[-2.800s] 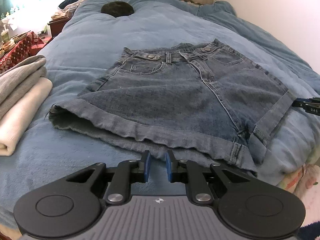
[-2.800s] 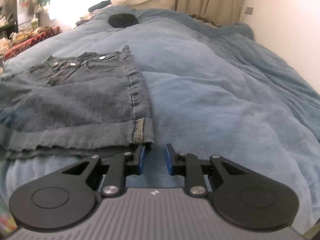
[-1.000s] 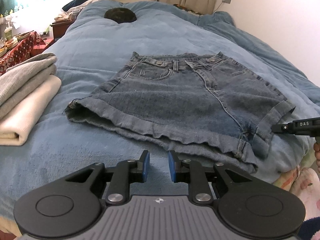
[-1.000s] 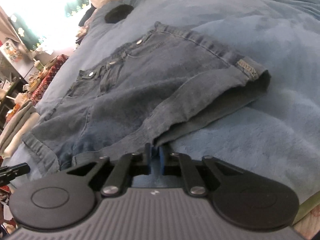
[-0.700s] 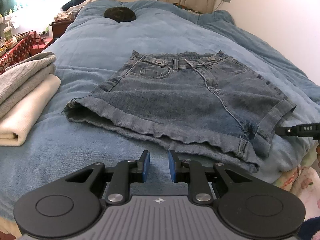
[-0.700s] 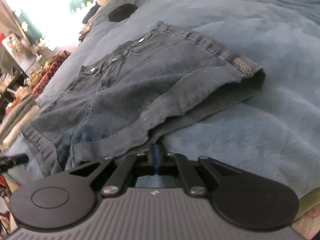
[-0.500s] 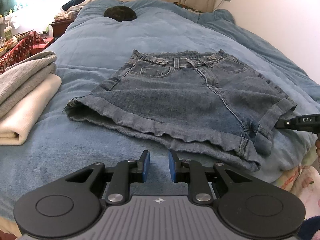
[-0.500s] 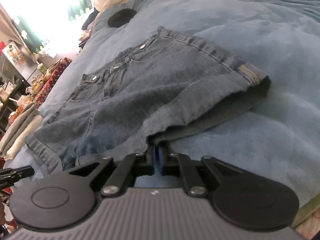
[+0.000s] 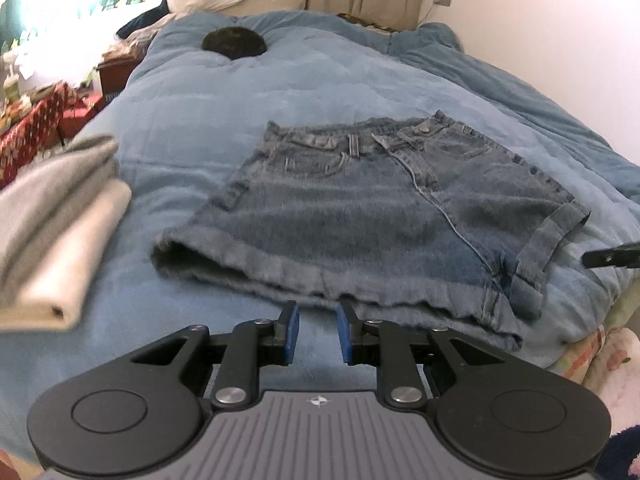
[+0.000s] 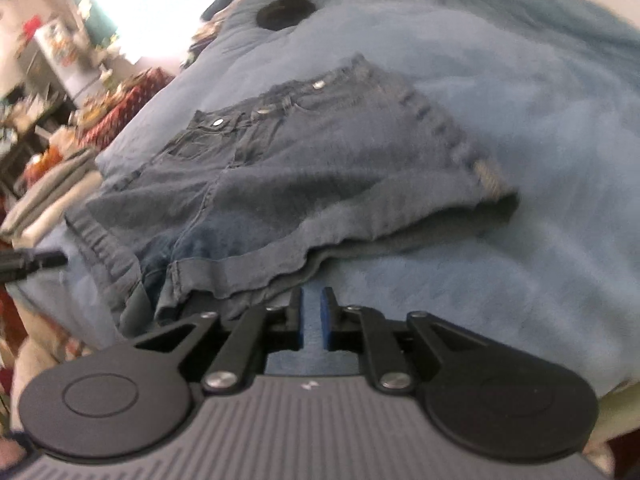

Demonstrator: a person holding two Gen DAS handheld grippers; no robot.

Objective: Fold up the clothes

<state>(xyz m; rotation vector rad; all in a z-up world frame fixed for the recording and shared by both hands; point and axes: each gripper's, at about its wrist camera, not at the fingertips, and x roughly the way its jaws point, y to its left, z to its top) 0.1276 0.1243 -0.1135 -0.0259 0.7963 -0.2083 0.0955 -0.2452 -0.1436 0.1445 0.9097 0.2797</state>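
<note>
Blue denim shorts (image 9: 380,208) lie flat on the blue duvet (image 9: 280,92), waistband at the far side, cuffed legs toward me. My left gripper (image 9: 316,330) is open and empty, just short of the near hem of the shorts. In the right wrist view the shorts (image 10: 320,168) lie ahead and to the left. My right gripper (image 10: 312,314) has its jaws slightly apart with only duvet between them, just off the near hem. Its tip shows at the right edge of the left wrist view (image 9: 612,258).
A stack of folded grey and cream garments (image 9: 52,216) lies on the bed at the left. A dark round object (image 9: 234,42) sits near the head of the bed. A cluttered red-covered side table (image 9: 36,128) stands left of the bed; a wall runs along the right.
The right gripper had shut at the hem of the shorts; now its jaws have parted a little and it sits just off the hem. The left gripper has moved slightly closer to the near hem.
</note>
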